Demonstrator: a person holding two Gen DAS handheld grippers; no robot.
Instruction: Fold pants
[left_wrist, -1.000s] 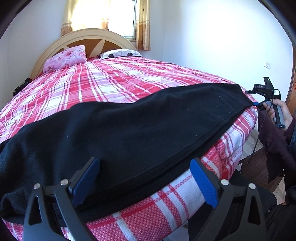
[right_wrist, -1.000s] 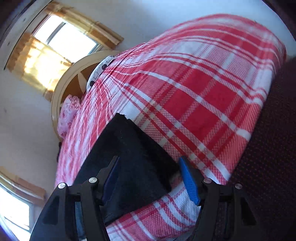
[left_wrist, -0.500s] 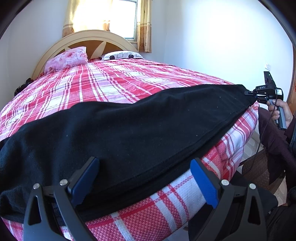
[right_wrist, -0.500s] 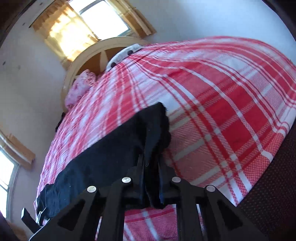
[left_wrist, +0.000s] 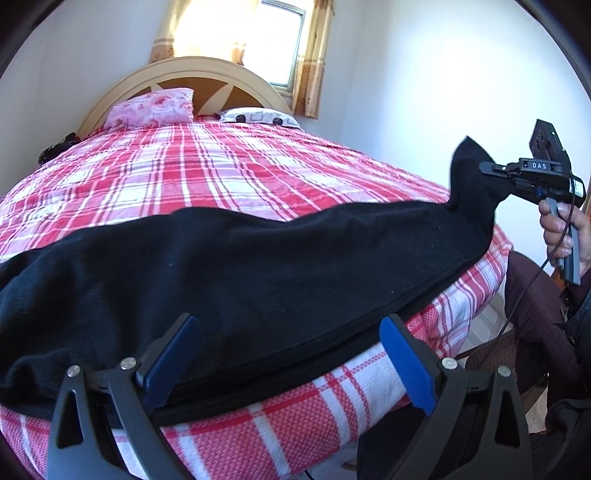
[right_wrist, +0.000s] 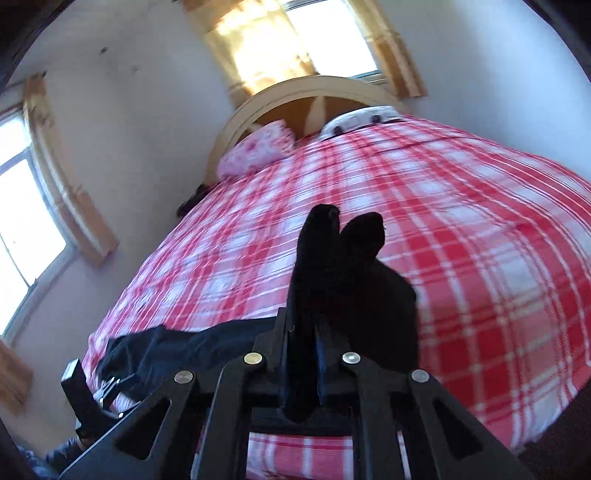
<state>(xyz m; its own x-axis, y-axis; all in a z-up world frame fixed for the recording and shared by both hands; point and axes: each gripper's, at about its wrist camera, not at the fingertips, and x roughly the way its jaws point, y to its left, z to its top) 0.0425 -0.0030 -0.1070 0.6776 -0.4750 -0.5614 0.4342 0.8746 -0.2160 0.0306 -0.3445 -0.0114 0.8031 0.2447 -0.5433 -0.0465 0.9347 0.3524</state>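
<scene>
A: Black fleece pants (left_wrist: 258, 266), one item, laid lengthwise along the near edge of the bed (left_wrist: 221, 177), over the red-and-white plaid cover.

B: Right gripper (right_wrist: 314, 354)?

A: Jaws nearly together, clamped on one end of the pants; that end is lifted off the bed, bunched and standing up past the fingertips. A hand (left_wrist: 561, 232) holds its handle.

B: Left gripper (left_wrist: 284, 354)?

A: Jaws wide apart, blue pads (left_wrist: 410, 365) either side of the near hem. Whether a pad touches the cloth, probably not; the view is unclear.

B: Other entries?

A: Pink floral pillow (left_wrist: 151, 109), arched headboard (left_wrist: 181, 72).
</scene>
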